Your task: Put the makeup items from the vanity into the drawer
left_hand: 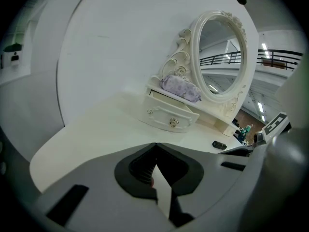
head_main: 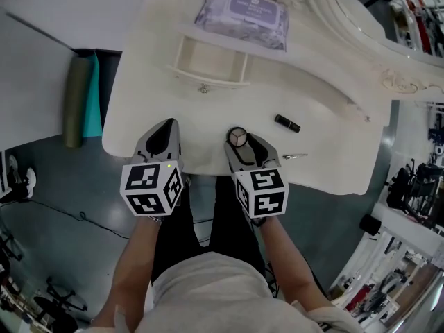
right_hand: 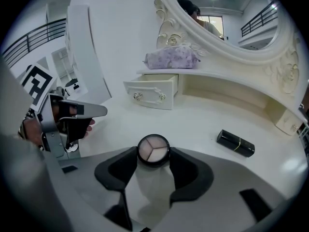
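A round compact (head_main: 238, 137) with three pale shades sits between the fingertips of my right gripper (head_main: 239, 143), just above the near part of the white vanity top (head_main: 152, 96). In the right gripper view both pads touch the sides of the compact (right_hand: 153, 150), so the right gripper (right_hand: 153, 157) is shut on it. My left gripper (head_main: 164, 127) hovers to its left, shut and empty, its jaws meeting at the tip (left_hand: 155, 146). The small white drawer (head_main: 208, 80) stands pulled open at the back. A black lipstick tube (head_main: 287, 123) lies to the right.
A purple wipes pack (head_main: 243, 14) lies on the shelf above the drawer. A thin silver tool (head_main: 295, 156) rests near the vanity's front edge, right of the compact. The oval mirror frame (head_main: 361, 26) rises behind. A rolled mat (head_main: 78, 99) stands on the floor at left.
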